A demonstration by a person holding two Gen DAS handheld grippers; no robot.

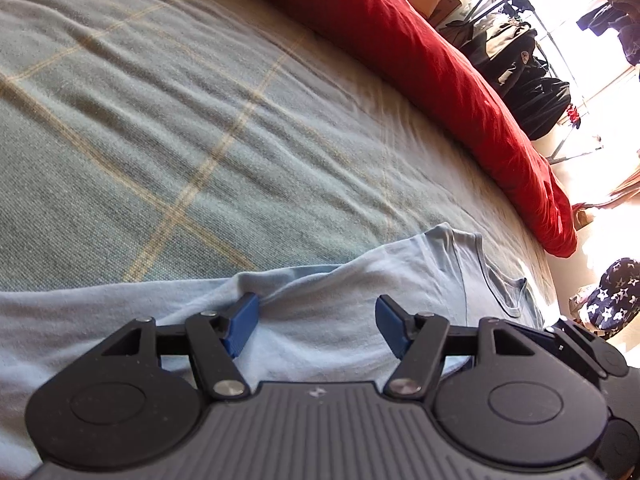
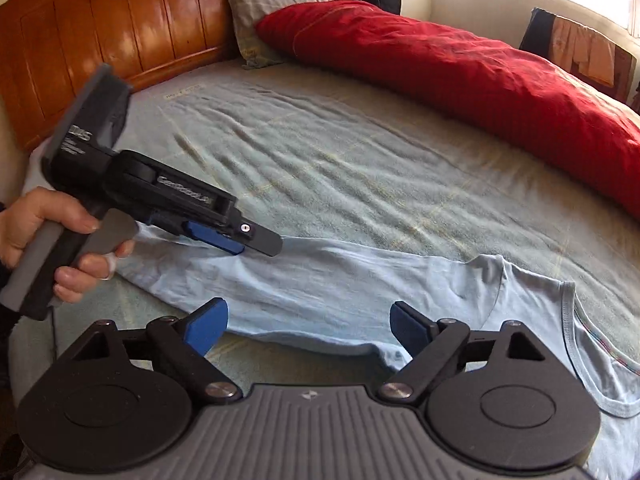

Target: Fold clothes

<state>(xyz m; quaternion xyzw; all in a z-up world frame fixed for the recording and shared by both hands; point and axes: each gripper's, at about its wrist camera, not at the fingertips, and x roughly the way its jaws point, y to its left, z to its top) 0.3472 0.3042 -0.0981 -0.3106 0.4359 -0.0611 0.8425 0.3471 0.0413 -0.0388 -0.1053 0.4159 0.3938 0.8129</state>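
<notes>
**While both tongs stand spread, the shirt lies flat on the bed**

While the light blue T-shirt [image 2: 352, 284] lies stretched across the near part of the bed [image 2: 320, 160], its neck opening points to the right side of the right wrist view. The left tongs [image 1: 318, 322] are spread wide, with the blue pads just above the cloth of the shirt [image 1: 320, 292]; whether they touch it I cannot tell. In the right wrist view the same left tongs [image 2: 256, 242] reach over the left end of the shirt, held by a hand [image 2: 48, 240]. The right tongs [image 2: 308, 330] are also spread, at the near edge of the shirt. A red duvet [image 2: 460, 64] lies along the far side of the bed, near a grey pillow [image 2: 256, 12].
</notes>
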